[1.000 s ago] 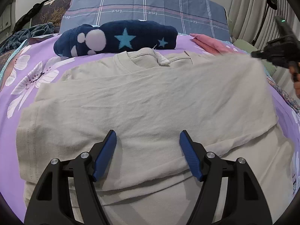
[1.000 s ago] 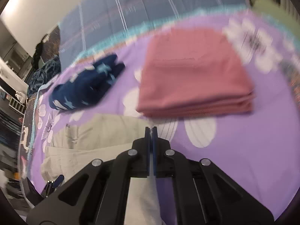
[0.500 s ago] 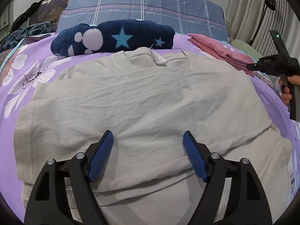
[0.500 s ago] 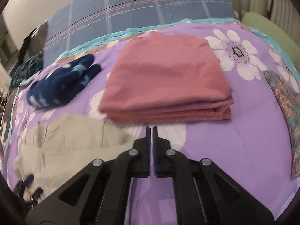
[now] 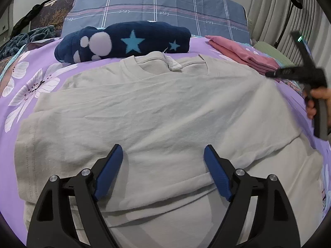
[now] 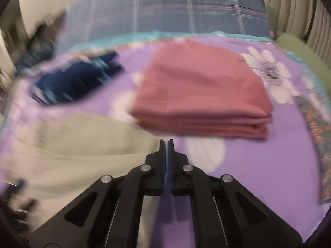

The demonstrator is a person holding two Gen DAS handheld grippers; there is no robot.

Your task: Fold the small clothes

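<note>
**Beige T-shirt spread on the flowered bed**

A lilac bedsheet with white flowers (image 5: 39, 82) covers the bed, backed by a grey-blue checked pillow (image 5: 157, 6) and pleated pale curtains (image 5: 269, 18). The beige cotton T-shirt (image 5: 157, 111) lies flat, collar toward the pillow. Beyond it rest a navy star-print fleece bundle (image 5: 124, 41) and a folded pink stack (image 6: 202, 91). The left gripper (image 5: 163, 161) hovers over the shirt, jaws wide and still opening, empty. The right gripper (image 6: 167, 144) has its jaws closed on nothing, beside the shirt's edge.
</note>
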